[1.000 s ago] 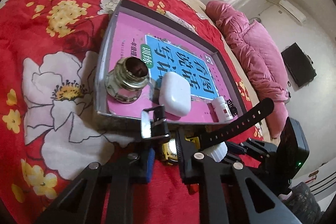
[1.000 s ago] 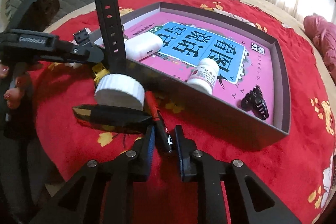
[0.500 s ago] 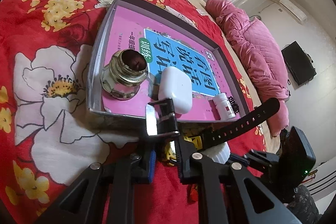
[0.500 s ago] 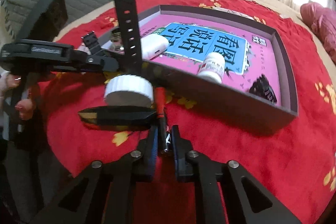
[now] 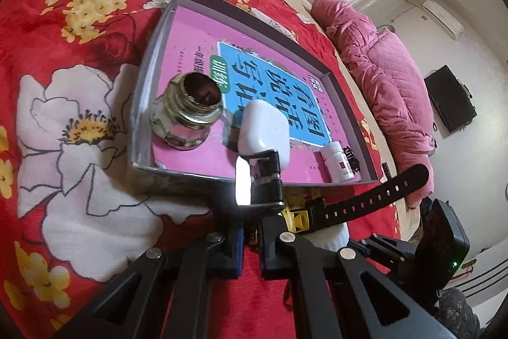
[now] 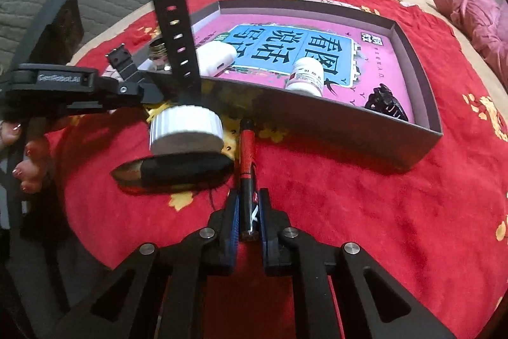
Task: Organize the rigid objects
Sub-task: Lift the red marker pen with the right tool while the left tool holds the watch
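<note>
In the left wrist view my left gripper (image 5: 250,240) is shut on a black wristwatch (image 5: 374,199), whose buckle end stands up and whose holed strap reaches out to the right. The right wrist view shows the same left gripper (image 6: 139,92) with the watch strap (image 6: 176,37) pointing upward. My right gripper (image 6: 248,212) is shut on a red and black pen (image 6: 247,148) lying on the red blanket, just in front of the grey tray (image 6: 317,116). Inside the tray (image 5: 144,91) are a glass jar (image 5: 187,113), a white earbud case (image 5: 265,132), a white pill bottle (image 6: 306,77) and a black hair clip (image 6: 385,102).
A white ribbed lid (image 6: 185,129) and a black oblong object (image 6: 174,170) lie left of the pen. Under the watch is a yellow object (image 5: 298,218). A person's fingers (image 6: 28,167) hold the left gripper's handle. Pink bedding (image 5: 381,69) lies beyond the tray.
Both grippers have closed: the left on the watch, the right on the pen. The watch now sits slightly higher against the tray's front wall.
</note>
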{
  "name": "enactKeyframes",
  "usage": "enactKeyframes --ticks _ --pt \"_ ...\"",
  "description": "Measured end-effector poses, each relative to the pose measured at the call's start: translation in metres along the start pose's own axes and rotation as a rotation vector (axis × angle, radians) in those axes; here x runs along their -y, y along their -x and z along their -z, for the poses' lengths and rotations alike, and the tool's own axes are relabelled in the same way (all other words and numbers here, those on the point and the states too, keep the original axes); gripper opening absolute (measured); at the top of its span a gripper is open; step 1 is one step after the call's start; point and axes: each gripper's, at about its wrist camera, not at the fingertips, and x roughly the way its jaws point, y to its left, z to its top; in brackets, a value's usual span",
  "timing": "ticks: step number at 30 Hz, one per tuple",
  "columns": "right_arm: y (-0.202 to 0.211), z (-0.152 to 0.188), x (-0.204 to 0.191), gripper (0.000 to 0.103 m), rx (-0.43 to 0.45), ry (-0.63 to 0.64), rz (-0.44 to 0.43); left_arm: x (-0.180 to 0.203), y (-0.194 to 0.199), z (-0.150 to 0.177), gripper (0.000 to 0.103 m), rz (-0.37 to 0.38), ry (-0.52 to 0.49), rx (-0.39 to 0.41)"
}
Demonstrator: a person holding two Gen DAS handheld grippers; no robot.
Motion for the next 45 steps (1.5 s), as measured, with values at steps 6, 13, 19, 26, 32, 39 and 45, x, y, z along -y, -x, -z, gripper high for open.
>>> enactKeyframes --ticks 6,13,19,26,32,39,45 --pt "-0.001 0.0 0.002 0.01 0.023 -0.029 -0.001 0.005 -0.002 0.002 0.005 -0.024 -0.027 0.0" --pt "0.006 0.0 0.006 0.01 0.026 -0.073 0.008 0.014 0.001 0.003 0.005 -0.025 -0.054 0.016" --pt "0.013 0.002 0.004 0.01 0.032 -0.072 0.033 0.02 0.008 0.003 0.005 -0.018 -0.079 0.039" --pt "0.023 0.002 0.004 0.01 0.058 -0.074 0.047 0.03 0.02 0.004 0.005 -0.001 -0.133 0.082" --pt "0.035 -0.001 0.004 0.01 0.098 -0.084 0.056 0.029 0.028 0.001 0.005 0.016 -0.12 0.1" --pt "0.043 0.001 0.001 0.01 0.116 -0.084 0.058 0.028 0.036 0.002 0.005 0.022 -0.115 0.123" --pt "0.048 0.001 -0.003 0.01 0.126 -0.079 0.06 0.028 0.046 0.002 0.005 0.026 -0.109 0.146"
